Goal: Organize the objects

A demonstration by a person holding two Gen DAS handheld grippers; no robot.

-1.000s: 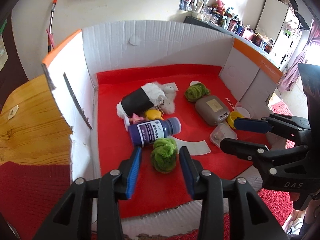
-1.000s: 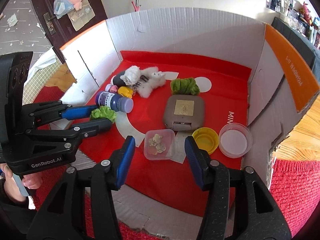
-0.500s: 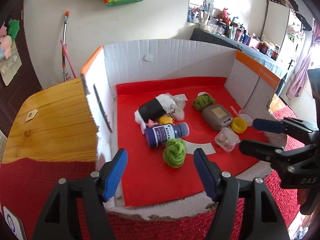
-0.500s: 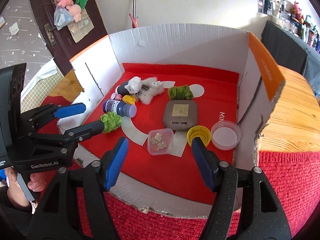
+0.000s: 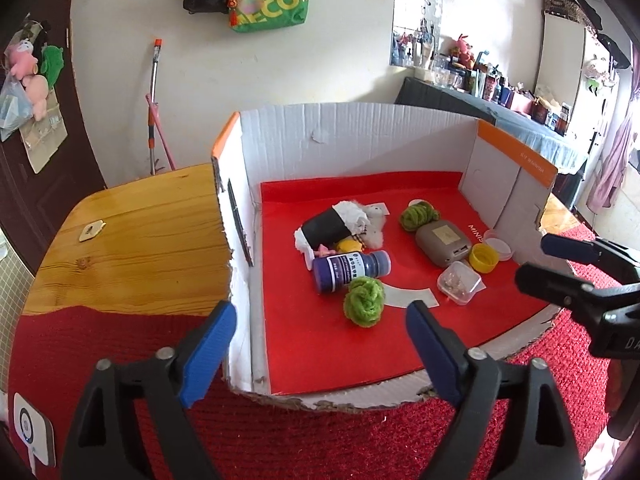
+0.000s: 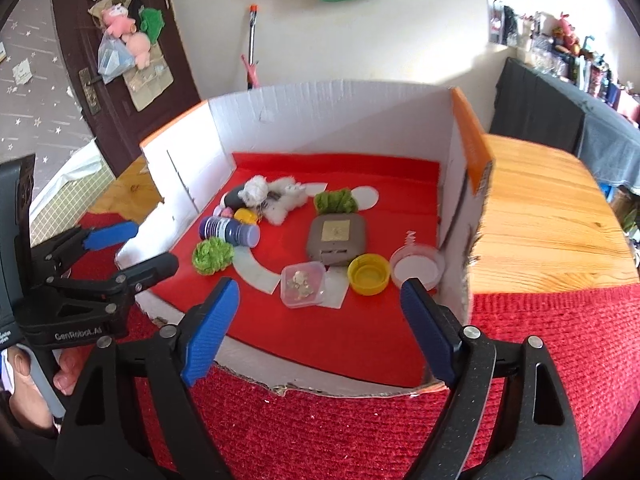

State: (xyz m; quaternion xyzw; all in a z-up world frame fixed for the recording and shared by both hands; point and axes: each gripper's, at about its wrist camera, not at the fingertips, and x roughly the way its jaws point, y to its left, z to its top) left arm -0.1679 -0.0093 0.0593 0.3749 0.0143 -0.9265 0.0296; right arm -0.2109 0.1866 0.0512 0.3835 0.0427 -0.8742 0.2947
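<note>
Table [image 5: 132, 248]: wooden top, a red woven cloth [image 6: 560, 340] over its near part.
Cardboard box [image 5: 360, 140]: stands on the table, white walls with orange edges, near wall cut away, red floor inside.
Left tool [image 5: 316, 344]: held before the near left corner of the box, jaws wide and opening, nothing between the blue pads.
Right tool [image 6: 316, 320]: held before the near right side of the box, jaws wide and opening, nothing between them.
Plush toy [image 5: 340, 224]: black and white, lies at the back left of the red floor.
Grey case [image 6: 337, 234]: lies in the middle right, just before the far green yarn ball [image 6: 335, 201].
Purple bottle [image 5: 350, 270]: lies on its side, touching the near green yarn ball [image 5: 364, 300].
Clear container [image 6: 303, 284]: near the front, small pieces inside.
Yellow cap [image 6: 369, 273]: open side up, between the clear container and the white lid [image 6: 416, 270].
</note>
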